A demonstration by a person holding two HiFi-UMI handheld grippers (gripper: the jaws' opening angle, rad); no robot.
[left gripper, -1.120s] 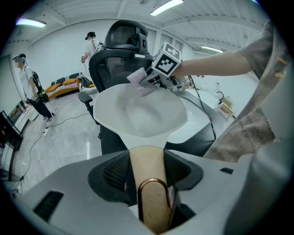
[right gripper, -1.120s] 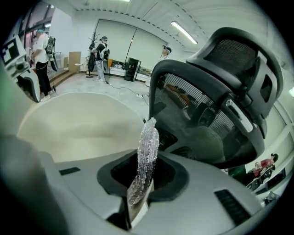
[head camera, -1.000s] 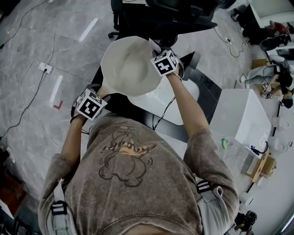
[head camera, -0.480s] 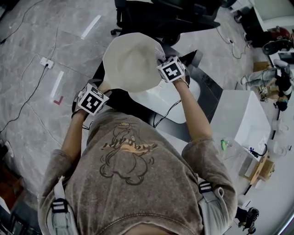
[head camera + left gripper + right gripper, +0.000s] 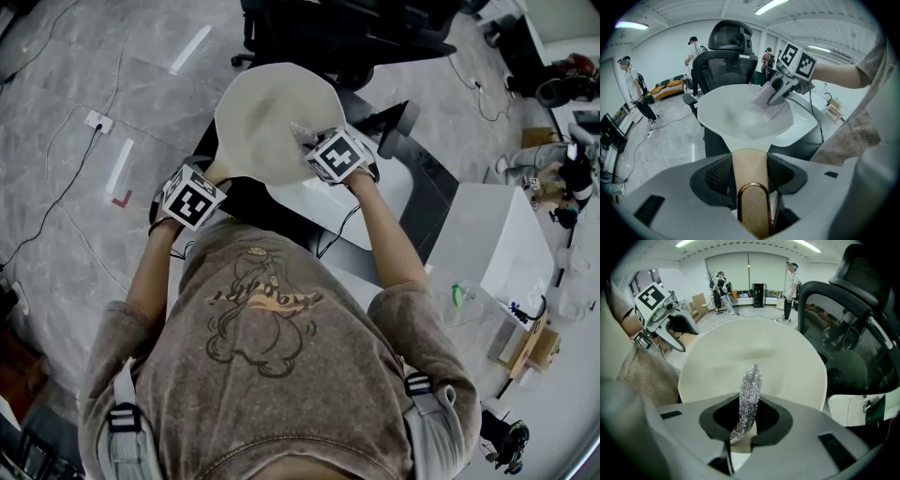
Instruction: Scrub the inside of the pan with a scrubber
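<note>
A cream pan is held over a white basin, its hollow facing up. Its tan handle with a copper hanging loop runs between the jaws of my left gripper, which is shut on it; in the head view that gripper sits at the pan's near left. My right gripper is shut on a silvery mesh scrubber, which sticks out edge-on over the pan's inside. From the left gripper view the scrubber rests against the pan's inner right side.
The white basin sits on a dark stand under the pan. A black office chair stands just beyond it and a white box to the right. Cables and a power strip lie on the floor. People stand far off.
My right gripper has come in from the pan's right rim toward me and leftward, carrying the scrubber over the pan's inside. The left gripper and the pan have kept still.
</note>
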